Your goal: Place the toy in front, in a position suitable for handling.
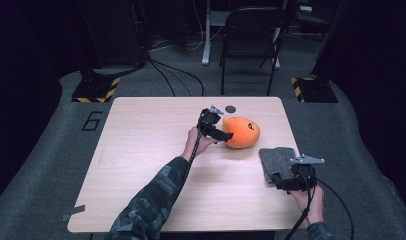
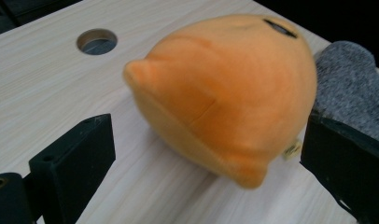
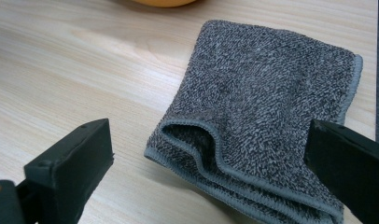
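Observation:
An orange plush toy (image 1: 241, 132) (image 2: 229, 88) lies on the wooden table (image 1: 141, 165), right of centre. My left gripper (image 1: 220, 131) (image 2: 211, 163) is open at the toy's left end, its jaws standing wide to either side of the plush without gripping it. A folded grey towel (image 1: 277, 161) (image 3: 267, 116) lies near the table's right edge; it also appears behind the toy in the left gripper view (image 2: 351, 88). My right gripper (image 1: 289, 183) (image 3: 211, 172) is open just in front of the towel's near folded edge, jaws spread to both sides of it.
A round cable hole (image 1: 230, 109) (image 2: 97, 41) sits near the table's far edge, behind the toy. A folding chair (image 1: 251, 40) and stand bases are on the floor beyond the table. The towel lies close to the right table edge (image 3: 377, 56).

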`<move>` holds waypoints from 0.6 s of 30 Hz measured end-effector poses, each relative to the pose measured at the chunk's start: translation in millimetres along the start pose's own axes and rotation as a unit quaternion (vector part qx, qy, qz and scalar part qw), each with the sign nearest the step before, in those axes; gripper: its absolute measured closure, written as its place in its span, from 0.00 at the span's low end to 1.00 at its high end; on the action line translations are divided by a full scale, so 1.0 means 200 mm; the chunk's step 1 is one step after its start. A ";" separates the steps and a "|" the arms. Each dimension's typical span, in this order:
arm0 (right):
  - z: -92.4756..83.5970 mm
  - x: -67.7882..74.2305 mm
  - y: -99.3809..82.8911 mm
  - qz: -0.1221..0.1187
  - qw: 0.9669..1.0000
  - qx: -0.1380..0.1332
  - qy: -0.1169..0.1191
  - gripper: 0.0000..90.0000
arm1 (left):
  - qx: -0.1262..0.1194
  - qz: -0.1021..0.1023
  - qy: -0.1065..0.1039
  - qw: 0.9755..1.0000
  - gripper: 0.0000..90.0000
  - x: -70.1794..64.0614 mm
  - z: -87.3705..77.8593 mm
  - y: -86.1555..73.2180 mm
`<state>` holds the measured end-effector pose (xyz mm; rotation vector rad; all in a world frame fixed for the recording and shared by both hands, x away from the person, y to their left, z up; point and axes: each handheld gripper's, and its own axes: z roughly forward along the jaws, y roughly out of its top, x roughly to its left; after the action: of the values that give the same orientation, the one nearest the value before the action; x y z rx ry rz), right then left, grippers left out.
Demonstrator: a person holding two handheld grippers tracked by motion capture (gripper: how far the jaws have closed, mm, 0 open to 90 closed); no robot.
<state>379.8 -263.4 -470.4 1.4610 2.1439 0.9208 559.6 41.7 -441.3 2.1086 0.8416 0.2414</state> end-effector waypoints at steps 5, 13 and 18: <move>-0.01 -0.01 0.00 -0.001 1.000 -0.005 0.000 0.01 | 0.007 0.011 -0.001 1.000 0.06 -0.04 0.06 0.06; 0.00 -0.02 0.00 -0.001 1.000 0.000 0.005 0.02 | 0.033 0.028 0.012 0.999 0.23 -0.09 0.19 0.10; 0.01 -0.01 0.00 0.005 1.000 0.002 0.006 0.03 | 0.038 0.020 0.015 0.999 0.47 -0.08 0.20 0.06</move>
<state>381.3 -265.3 -471.9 1.4737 2.1502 0.9306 571.8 0.8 -455.5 2.1984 0.8384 0.2667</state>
